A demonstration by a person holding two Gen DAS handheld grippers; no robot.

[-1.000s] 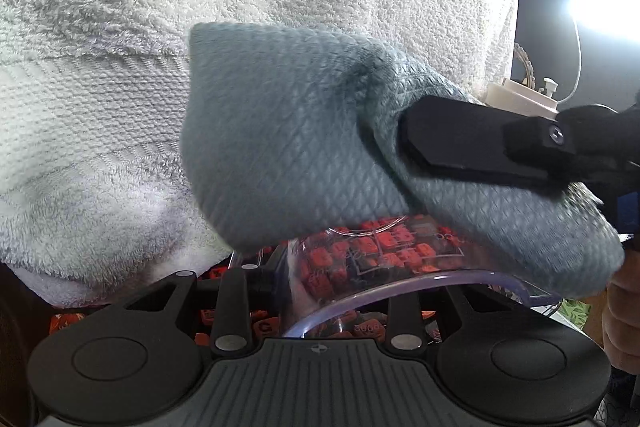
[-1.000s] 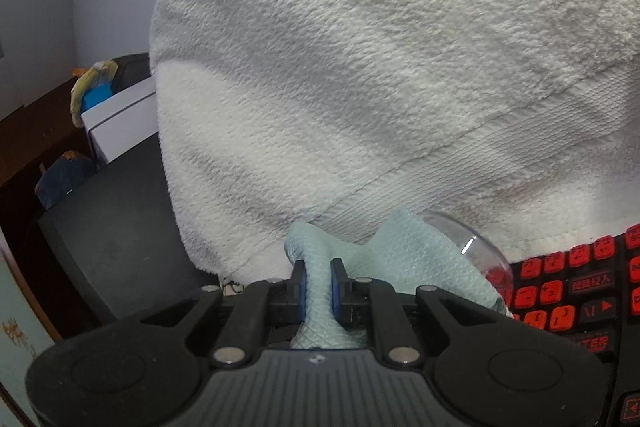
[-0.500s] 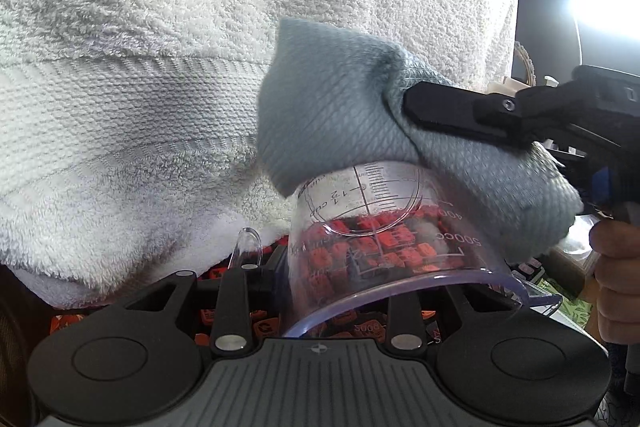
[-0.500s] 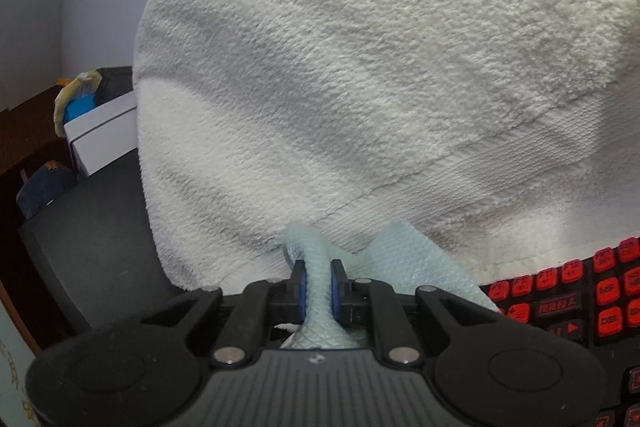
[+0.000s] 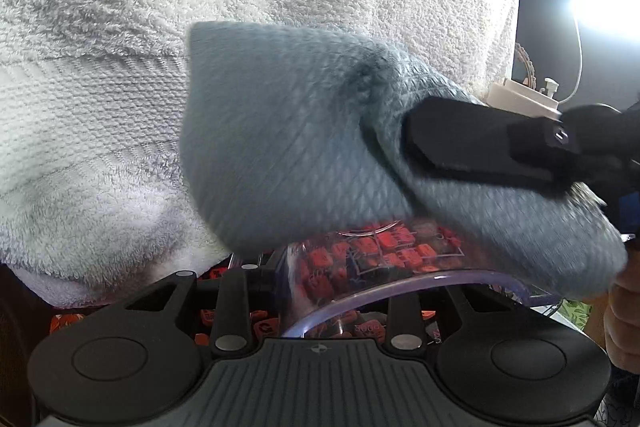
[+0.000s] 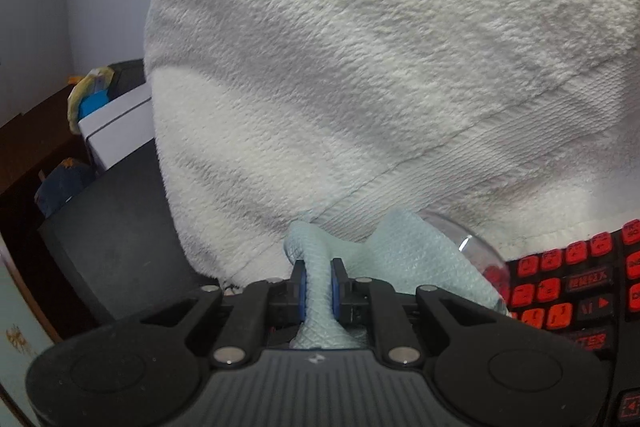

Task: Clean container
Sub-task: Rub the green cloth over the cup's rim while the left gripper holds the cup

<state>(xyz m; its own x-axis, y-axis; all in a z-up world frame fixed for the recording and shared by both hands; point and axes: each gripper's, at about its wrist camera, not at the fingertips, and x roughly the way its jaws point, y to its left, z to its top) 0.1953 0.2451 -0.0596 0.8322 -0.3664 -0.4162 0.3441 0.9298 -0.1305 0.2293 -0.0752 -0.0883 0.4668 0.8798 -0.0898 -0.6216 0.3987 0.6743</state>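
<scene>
Left tool (image 5: 260, 269) pinches the clear cup (image 5: 384, 263) at its handle side, holding it on its side so the wall faces the wipe. Right tool (image 6: 318, 281) is clamped on the cloth (image 5: 304, 151), draped over the cup above the keyboard (image 6: 568, 291).

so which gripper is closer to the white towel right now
Right. The right gripper, shut on the blue cloth, sits just under the white towel's hem. The left gripper holds the clear measuring cup, with cup and cloth between it and the towel.
</scene>
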